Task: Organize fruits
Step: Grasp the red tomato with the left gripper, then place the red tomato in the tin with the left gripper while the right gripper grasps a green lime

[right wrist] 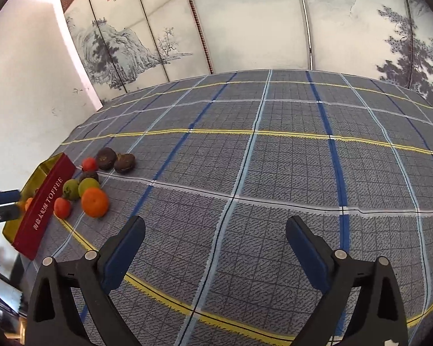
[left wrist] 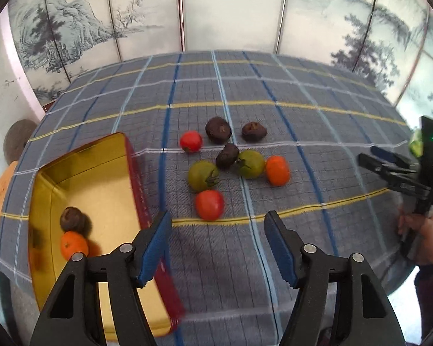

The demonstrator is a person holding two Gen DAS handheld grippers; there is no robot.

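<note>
Fruits lay loose on the table (left wrist: 274,259), right of the gold tin (left wrist: 101,178). The left tongs (left wrist: 218,245) were spread and empty, with the nearest red tomato (left wrist: 209,204) just ahead, between their tips. The right tongs (right wrist: 215,248), also spread and empty, stood well apart to the right.

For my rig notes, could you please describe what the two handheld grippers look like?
Both match: the left gripper and right gripper have black plastic linkage arms with silver pivot pins and flat blue finger pads. The left view shows a green light on the right one's black body.
</note>
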